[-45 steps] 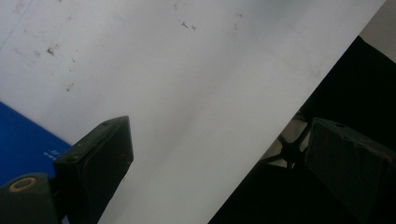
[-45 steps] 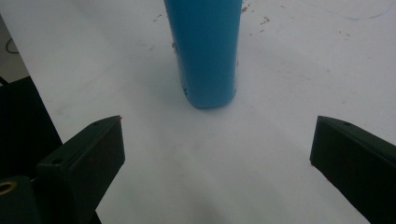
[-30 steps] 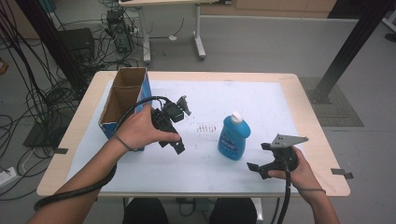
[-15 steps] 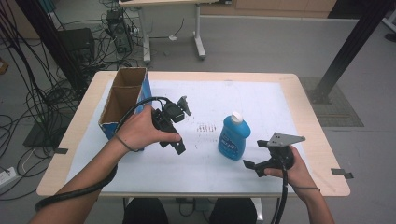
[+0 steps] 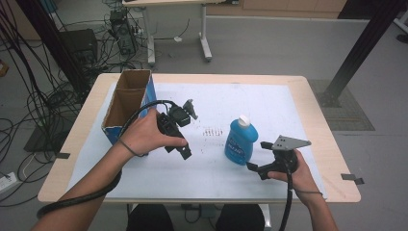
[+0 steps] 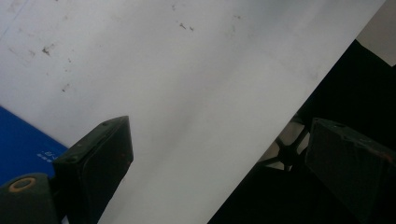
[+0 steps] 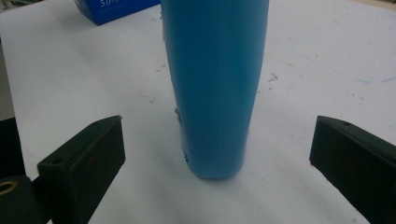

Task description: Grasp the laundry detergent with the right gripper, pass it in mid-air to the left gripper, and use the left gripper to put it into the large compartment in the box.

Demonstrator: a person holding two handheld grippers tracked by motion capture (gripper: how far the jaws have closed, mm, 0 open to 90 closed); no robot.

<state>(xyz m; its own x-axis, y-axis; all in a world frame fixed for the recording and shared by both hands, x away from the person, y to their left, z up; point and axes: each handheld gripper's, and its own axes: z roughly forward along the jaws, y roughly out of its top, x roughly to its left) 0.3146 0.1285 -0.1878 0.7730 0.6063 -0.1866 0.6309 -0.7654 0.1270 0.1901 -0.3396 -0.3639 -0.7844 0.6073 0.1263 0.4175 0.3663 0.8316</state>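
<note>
A blue bottle (image 5: 240, 142) with a white cap stands upright on the white sheet, right of centre. My right gripper (image 5: 257, 156) sits just to its right, low over the sheet, open and pointing at it. In the right gripper view the bottle (image 7: 215, 84) stands ahead between the two wide-apart jaws of that gripper (image 7: 217, 135), neither touching it. My left gripper (image 5: 188, 131) is held left of the bottle, beside the box, open and holding nothing. In the left gripper view, its jaws (image 6: 219, 140) frame bare sheet and the table's edge.
An open cardboard box (image 5: 127, 103) with blue sides stands at the left of the table (image 5: 317, 110); its blue side (image 6: 23, 140) also shows in the left gripper view. A cable trails from each gripper. Cables and another table's legs lie on the floor beyond.
My right gripper has moved left, closer to the blue bottle. The left gripper and the bottle have stayed put.
</note>
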